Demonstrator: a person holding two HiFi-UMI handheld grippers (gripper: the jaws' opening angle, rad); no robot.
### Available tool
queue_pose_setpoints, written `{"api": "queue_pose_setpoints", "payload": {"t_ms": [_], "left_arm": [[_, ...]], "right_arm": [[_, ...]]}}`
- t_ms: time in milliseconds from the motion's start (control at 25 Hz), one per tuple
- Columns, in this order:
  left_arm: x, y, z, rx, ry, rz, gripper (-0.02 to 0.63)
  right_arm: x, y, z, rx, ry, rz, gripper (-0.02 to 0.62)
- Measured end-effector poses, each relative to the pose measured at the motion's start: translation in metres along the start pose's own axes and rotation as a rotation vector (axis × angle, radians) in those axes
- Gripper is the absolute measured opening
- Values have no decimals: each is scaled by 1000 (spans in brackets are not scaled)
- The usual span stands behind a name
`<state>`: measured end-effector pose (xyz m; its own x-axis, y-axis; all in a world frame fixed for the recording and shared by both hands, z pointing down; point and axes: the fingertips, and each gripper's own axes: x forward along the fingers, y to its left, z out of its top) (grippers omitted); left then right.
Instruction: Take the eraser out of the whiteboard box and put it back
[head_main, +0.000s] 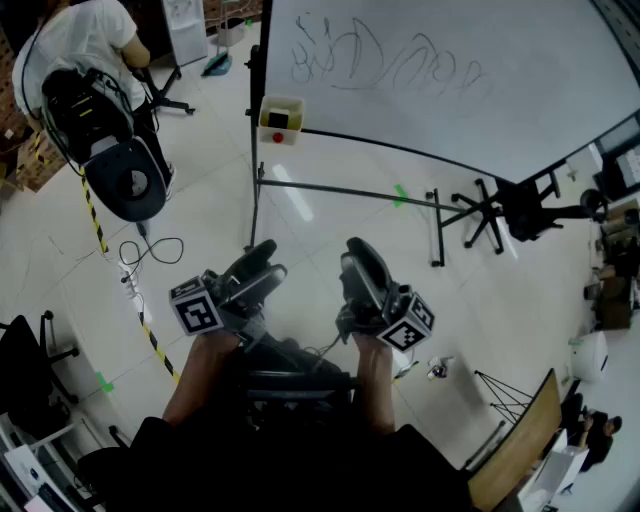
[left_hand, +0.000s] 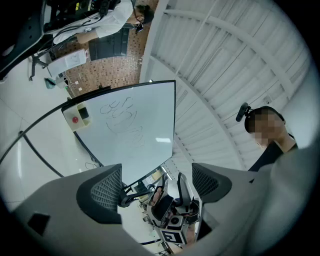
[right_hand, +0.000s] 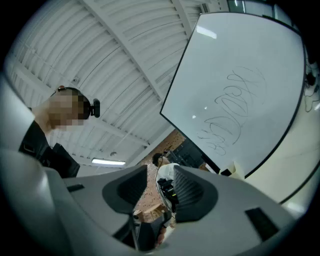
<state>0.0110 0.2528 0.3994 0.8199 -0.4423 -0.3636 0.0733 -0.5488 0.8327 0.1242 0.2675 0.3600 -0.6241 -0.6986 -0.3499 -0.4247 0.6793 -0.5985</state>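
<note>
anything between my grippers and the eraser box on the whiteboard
Nothing visible does. Left gripper and right gripper are empty, short of the whiteboard box; the stand's crossbar seems to run lower than that path.

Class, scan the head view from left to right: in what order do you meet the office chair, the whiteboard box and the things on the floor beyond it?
black office chair → whiteboard box → green tape mark → whiteboard stand foot → black legged stand
</note>
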Motion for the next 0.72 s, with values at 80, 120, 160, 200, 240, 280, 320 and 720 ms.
{"api": "queue_pose_setpoints", "payload": {"t_ms": [80,120,160,200,240,280,320,720], "left_arm": [[2,7,20,3,-1,-5,430],[2,12,30,5,-2,-5,430],[2,17,40,6,-3,-3,430],[1,23,50,6,-5,0,430],[0,29,59,5,-10,1,430],[-1,34,69,2,-17,2,430],[-3,39,78,-2,-24,3,430],[-22,68,142,-17,-40,-2,430]], "right_arm": [[21,-6,-2,-1,10,3,169],[31,-10,-4,-1,16,4,169],[41,-13,-6,-1,23,5,169],[51,-17,-8,-2,31,5,169],[61,-21,-10,-4,40,5,169],[71,-25,-13,-6,50,6,169],[80,-28,-16,-7,60,7,169],[157,-37,-43,-22,127,-2,169]]}}
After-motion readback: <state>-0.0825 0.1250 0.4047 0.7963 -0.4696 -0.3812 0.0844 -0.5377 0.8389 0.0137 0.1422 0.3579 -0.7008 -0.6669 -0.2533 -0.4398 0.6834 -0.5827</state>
